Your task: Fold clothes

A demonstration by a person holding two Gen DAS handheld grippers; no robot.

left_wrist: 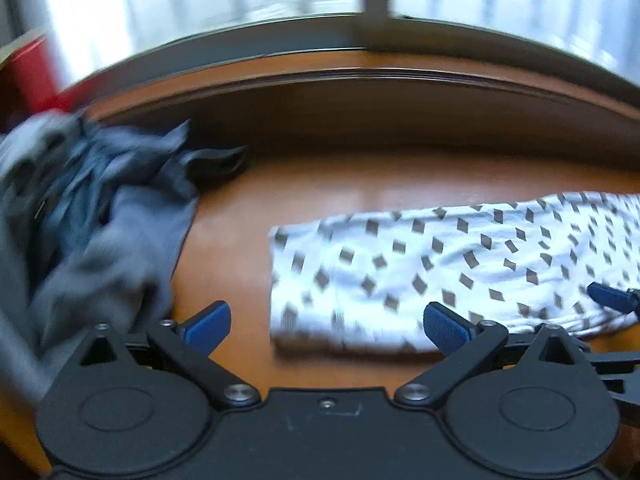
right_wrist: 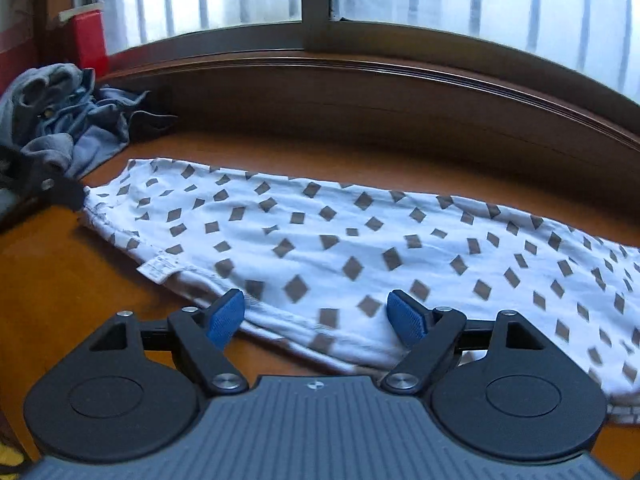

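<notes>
**Positioning both grippers along the near edge of the patterned garment**

Lying flat on the wooden table (right_wrist: pixel 60 280), the white garment with brown diamonds (right_wrist: pixel 340 240) is folded into a long narrow band and serves as the reference for all positions below. Beyond its left end sits a heap of grey and blue clothes (right_wrist: pixel 68 120), not yet folded, close to the garment but apparently not on it. Behind the garment runs the dark window sill (right_wrist: pixel 400 92), with a red box (right_wrist: pixel 90 36) at the far left corner.

The right gripper (right_wrist: pixel 316 316) hangs over the garment's near hem, jaws spread wide, with cloth below the gap; the pads do not press on it. The left gripper (left_wrist: pixel 326 326) is at the garment's left end, jaws likewise spread, one pad off the cloth over bare wood and the other over the fabric. Neither gripper holds anything. The left wrist view is blurred, so exact contact there cannot be confirmed.

Judged step: taking hold of the band for the next fold, probably end over end.

Recommended practice:
- Lower each gripper until one pad slides under all layers at the hem; a grip on the top layer alone would pull the earlier fold open.
- Close both grippers before lifting.
- Lift evenly, so the band stays taut and square.
- Keep the carried end clear of the heap beside the garment's left end.
</notes>
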